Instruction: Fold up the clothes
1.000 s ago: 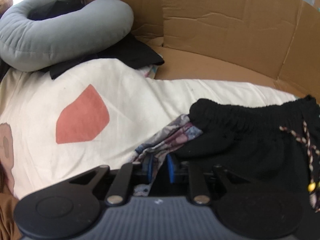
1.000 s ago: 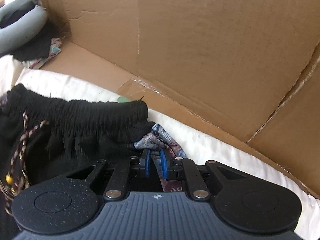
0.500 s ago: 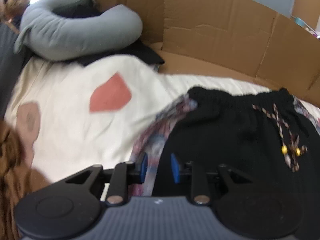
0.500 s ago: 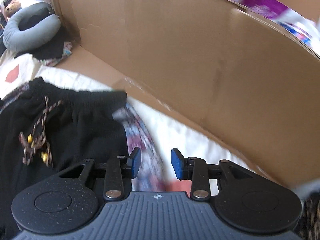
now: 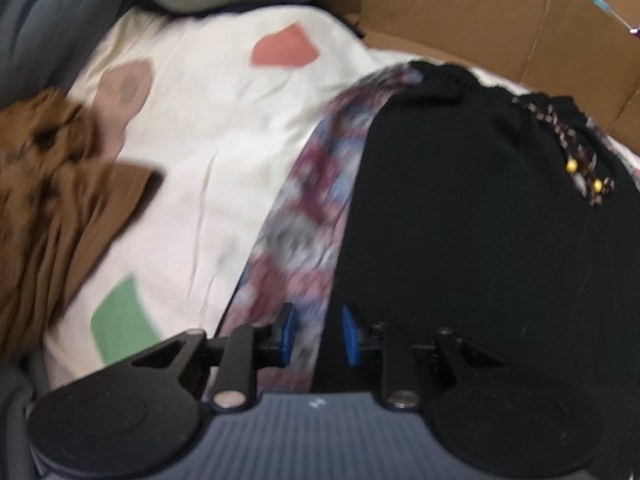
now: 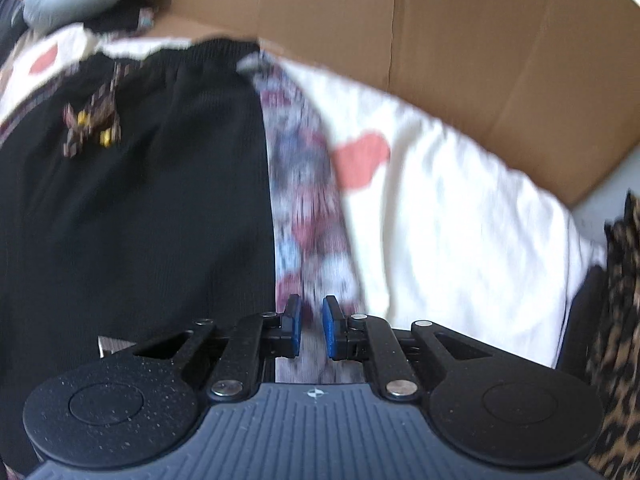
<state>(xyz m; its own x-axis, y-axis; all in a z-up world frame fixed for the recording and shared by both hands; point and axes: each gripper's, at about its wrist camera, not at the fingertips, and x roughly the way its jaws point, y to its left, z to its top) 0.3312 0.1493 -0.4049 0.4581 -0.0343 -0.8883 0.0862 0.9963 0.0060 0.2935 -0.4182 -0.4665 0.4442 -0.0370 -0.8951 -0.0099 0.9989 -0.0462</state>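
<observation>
Shorts (image 5: 480, 208) are lying flat on the sheet (image 5: 208, 128), waistband far, drawstring (image 5: 576, 160) on top — black front panel bordered by a patterned strip (image 5: 296, 216) along each side. Each tool is hovering over one of those strips near the hem end: the left tool (image 5: 316, 334) is standing with its jaws parted and nothing between them, and the right tool (image 6: 311, 326) is likewise parted and empty. Spread this way, the garment is offering both side seams for a grip. Cardboard (image 6: 440, 32) is walling off the far and right edges; a brown garment (image 5: 48, 208) is crowding the left, leopard fabric (image 6: 616, 320) the right — free room is lying mostly nearward.
</observation>
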